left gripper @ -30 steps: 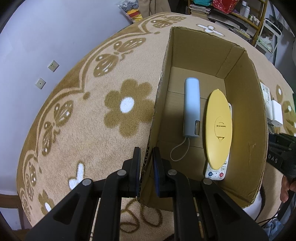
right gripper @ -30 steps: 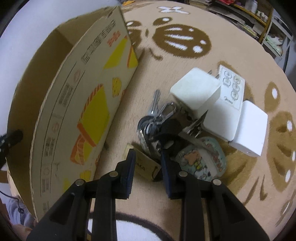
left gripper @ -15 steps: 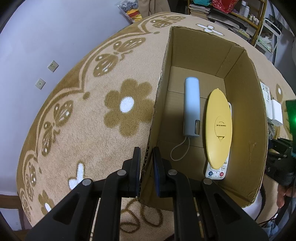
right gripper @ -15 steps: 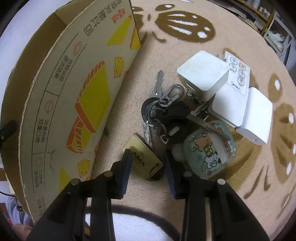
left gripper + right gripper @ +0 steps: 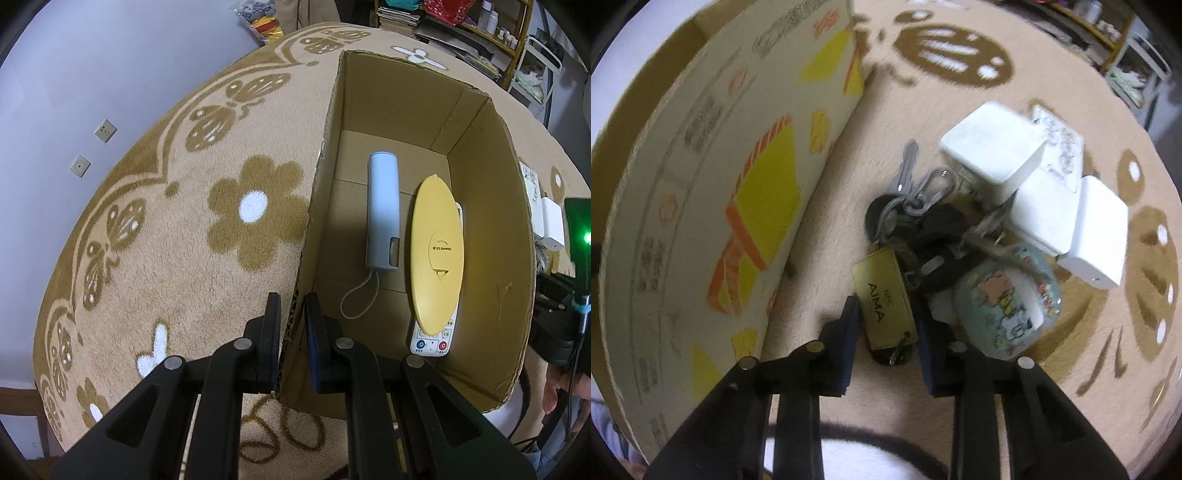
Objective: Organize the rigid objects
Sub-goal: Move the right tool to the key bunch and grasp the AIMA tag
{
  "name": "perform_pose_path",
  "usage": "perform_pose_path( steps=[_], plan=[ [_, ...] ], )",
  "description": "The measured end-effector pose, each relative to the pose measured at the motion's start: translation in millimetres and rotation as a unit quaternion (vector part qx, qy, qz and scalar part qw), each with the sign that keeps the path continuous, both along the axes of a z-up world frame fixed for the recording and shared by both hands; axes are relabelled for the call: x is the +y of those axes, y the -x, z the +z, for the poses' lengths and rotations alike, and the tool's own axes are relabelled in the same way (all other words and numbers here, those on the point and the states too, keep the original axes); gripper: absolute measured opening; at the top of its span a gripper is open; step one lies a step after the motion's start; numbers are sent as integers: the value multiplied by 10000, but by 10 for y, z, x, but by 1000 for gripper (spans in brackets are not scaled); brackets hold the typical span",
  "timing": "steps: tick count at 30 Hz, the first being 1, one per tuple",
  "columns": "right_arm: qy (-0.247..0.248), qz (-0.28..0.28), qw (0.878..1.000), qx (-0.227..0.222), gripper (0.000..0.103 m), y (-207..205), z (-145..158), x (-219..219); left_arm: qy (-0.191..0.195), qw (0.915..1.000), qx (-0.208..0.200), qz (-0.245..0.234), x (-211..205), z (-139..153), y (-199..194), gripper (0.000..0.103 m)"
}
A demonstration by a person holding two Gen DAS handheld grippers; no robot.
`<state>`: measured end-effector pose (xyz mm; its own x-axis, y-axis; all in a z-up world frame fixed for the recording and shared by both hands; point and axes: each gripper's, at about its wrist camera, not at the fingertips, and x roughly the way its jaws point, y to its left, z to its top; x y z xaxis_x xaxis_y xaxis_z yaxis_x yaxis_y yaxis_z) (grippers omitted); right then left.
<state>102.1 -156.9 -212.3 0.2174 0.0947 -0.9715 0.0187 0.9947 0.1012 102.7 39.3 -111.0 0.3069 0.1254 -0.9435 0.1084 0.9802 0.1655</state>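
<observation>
One key bunch (image 5: 912, 221) lies on the carpet (image 5: 1052, 387) just right of the cardboard box (image 5: 713, 206); its gold tag (image 5: 884, 299) reaches toward the camera. Right gripper (image 5: 886, 341) hangs over that tag, jaws parted, a finger on either side; contact cannot be told. Beside the keys, farther from the box: white adapters (image 5: 993, 147), a cartoon-printed case (image 5: 1008, 306), touching in a heap. Inside the box: grey cylinder with cord loop (image 5: 383, 218), yellow oval case (image 5: 437, 251) on a white remote (image 5: 430, 341). Left gripper (image 5: 292, 330) pinches the box's near wall (image 5: 312, 229), one finger outside, one inside.
</observation>
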Motion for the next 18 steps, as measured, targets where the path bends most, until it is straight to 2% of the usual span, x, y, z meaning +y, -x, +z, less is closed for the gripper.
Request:
perform_pose_path(
  steps=[8, 10, 14, 18],
  plan=[
    [47, 25, 10000, 29, 28, -25, 42, 123, -35, 10000, -13, -14, -7, -5, 6, 12],
    [1, 38, 10000, 38, 28, -32, 95, 26, -26, 10000, -9, -8, -3, -6, 2, 12],
    [-308, -44, 9995, 23, 26, -80, 240, -89, -46, 10000, -6, -23, -8, -1, -5, 12],
    [-627, -261, 9974, -227, 25, -51, 441, -211, -48, 10000, -1, -2, 2, -3, -17, 12]
  ],
)
